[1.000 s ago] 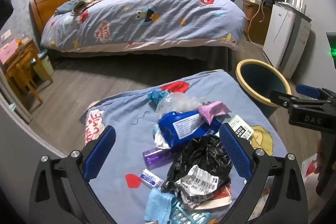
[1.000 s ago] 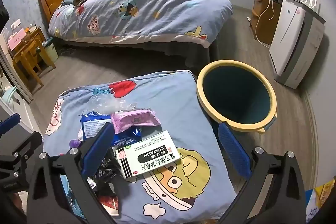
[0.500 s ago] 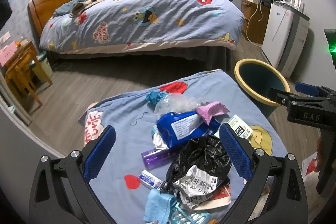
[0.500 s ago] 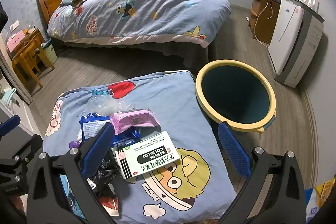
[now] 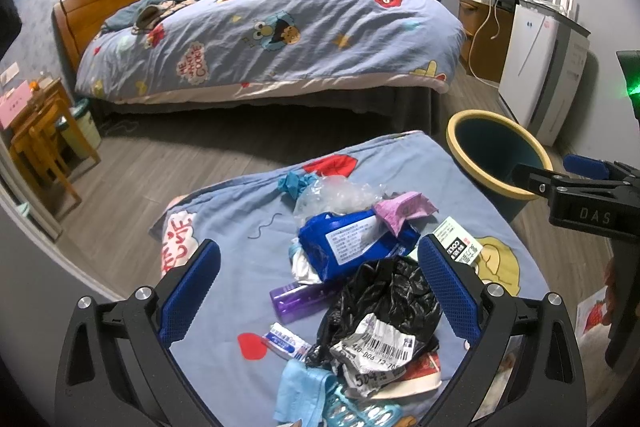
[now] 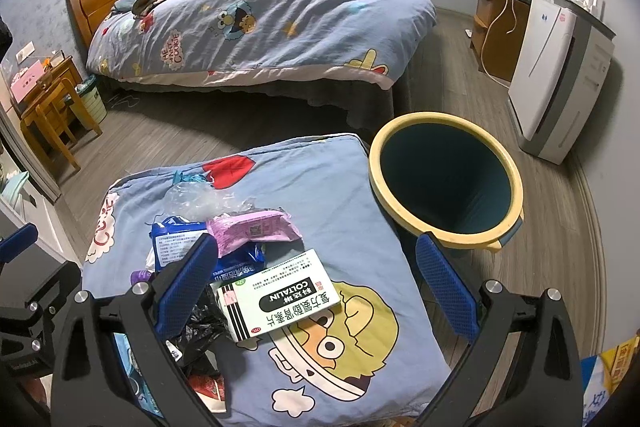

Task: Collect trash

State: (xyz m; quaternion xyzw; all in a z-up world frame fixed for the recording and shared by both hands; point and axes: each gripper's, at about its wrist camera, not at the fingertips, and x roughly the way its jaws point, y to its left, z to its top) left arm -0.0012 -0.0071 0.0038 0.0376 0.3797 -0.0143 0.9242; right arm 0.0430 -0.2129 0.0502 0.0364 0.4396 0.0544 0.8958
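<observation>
A: Bedroom, grey floor, bed [image 5: 272,39] at back. Left view: cloth [image 5: 240,227] spread over a low surface, trash heaped on it. Left gripper [image 5: 318,293] wide, nothing held, hovering over a black bag [image 5: 384,295], a blue pack [image 5: 352,239] and a purple bottle [image 5: 300,297].

B: Handling?

A: Bag looks soft and light; likely crumples, so pinch a bunched fold. Bottle stiff, maybe slippery; take it across the middle. Pack probably squashy.

B: Bin?

A: Bin [image 5: 472,163] stands on the floor just beside the cloth's right edge.

B: Right view?

A: Right gripper [image 6: 316,281] also wide, nothing held. A box [image 6: 280,293] lies flat between its fingers, near the left one. A pink wrapper [image 6: 252,229] rests on the pack.

B: Box?

A: Stiff card, light by the look; close across its short sides. Bin [image 6: 508,183] is near, open and looks empty.
</observation>
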